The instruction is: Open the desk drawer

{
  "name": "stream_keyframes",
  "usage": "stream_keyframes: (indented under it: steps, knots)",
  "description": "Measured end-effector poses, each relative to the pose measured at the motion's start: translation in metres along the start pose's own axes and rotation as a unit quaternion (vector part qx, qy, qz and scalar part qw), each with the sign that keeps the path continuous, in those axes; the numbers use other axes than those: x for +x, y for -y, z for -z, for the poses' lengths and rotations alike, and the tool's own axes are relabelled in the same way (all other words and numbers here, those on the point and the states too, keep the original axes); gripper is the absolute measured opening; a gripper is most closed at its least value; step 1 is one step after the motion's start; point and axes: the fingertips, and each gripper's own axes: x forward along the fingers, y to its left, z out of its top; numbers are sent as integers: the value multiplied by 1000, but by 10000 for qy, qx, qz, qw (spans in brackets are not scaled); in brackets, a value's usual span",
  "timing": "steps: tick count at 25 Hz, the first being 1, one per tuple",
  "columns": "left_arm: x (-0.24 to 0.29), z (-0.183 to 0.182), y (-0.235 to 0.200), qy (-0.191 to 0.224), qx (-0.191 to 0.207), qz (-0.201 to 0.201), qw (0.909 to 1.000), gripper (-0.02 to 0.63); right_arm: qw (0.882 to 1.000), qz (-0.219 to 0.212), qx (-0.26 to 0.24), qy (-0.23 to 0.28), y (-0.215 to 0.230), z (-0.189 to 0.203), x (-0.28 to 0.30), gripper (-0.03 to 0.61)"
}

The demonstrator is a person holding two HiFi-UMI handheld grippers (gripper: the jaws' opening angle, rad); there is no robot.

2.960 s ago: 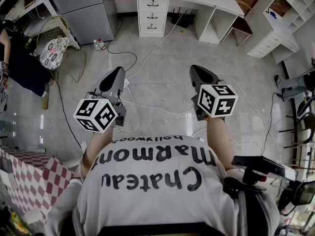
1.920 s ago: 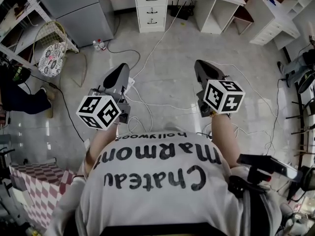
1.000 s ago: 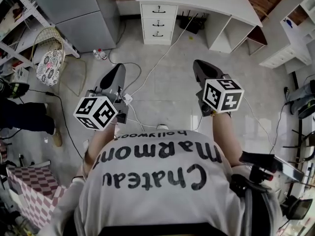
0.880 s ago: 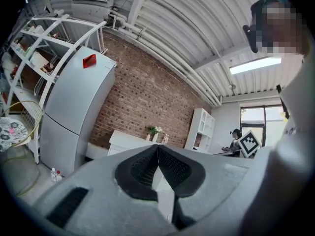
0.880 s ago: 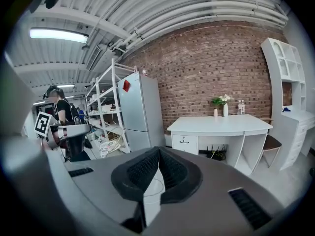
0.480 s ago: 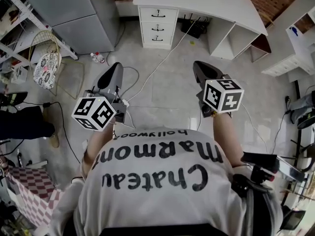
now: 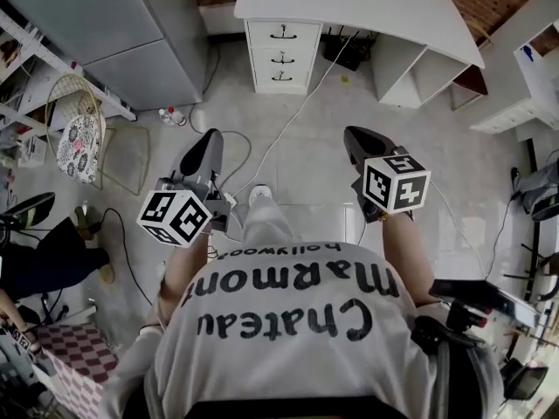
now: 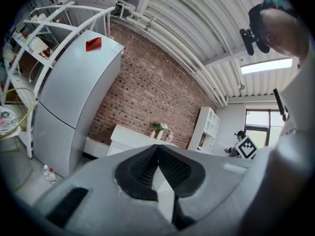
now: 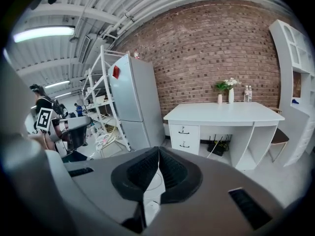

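The white desk (image 7: 367, 3) stands at the far wall, some way ahead of me. Its stack of three drawers (image 7: 281, 55) with dark handles is shut. My left gripper (image 7: 208, 140) and right gripper (image 7: 352, 134) are held out over the floor, well short of the desk. Both are shut with nothing in them. In the right gripper view the jaws (image 9: 158, 151) meet below the desk (image 9: 224, 113), whose drawers (image 9: 183, 136) show at its left end. In the left gripper view the shut jaws (image 8: 157, 149) hide most of the desk (image 8: 129, 133).
A grey fridge (image 7: 131, 33) stands left of the desk, with small bottles (image 7: 166, 114) at its foot. Cables (image 7: 293, 116) trail over the floor from a black box (image 7: 349, 52) under the desk. A wire basket (image 7: 77, 133) sits left, white shelf units (image 7: 524, 68) right.
The person has walked towards the desk, which now lies closer and more centred. Both grippers stayed shut and held out in front.
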Motion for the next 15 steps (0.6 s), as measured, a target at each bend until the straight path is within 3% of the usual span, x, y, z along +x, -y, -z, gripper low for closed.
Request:
stream_keyframes:
  steps: [2, 5, 6, 9, 15]
  knots:
    - [27, -9, -12, -56, 215, 232, 9995, 15, 9998, 126, 96, -95, 10, -8, 19, 14]
    - [67, -35, -23, -258, 1311, 468, 9899, 15, 9996, 229, 124, -84, 20, -33, 52, 14]
    - [79, -41, -28, -322, 1509, 517, 9867, 15, 9995, 277, 125, -58, 23, -43, 61, 14]
    - [112, -63, -52, -421, 1489, 604, 9861, 15, 9995, 304, 69, 69, 25, -79, 89, 14]
    - [160, -113, -110, -255, 970, 794, 9918, 15, 9984, 424, 110, 350, 32, -134, 147, 14]
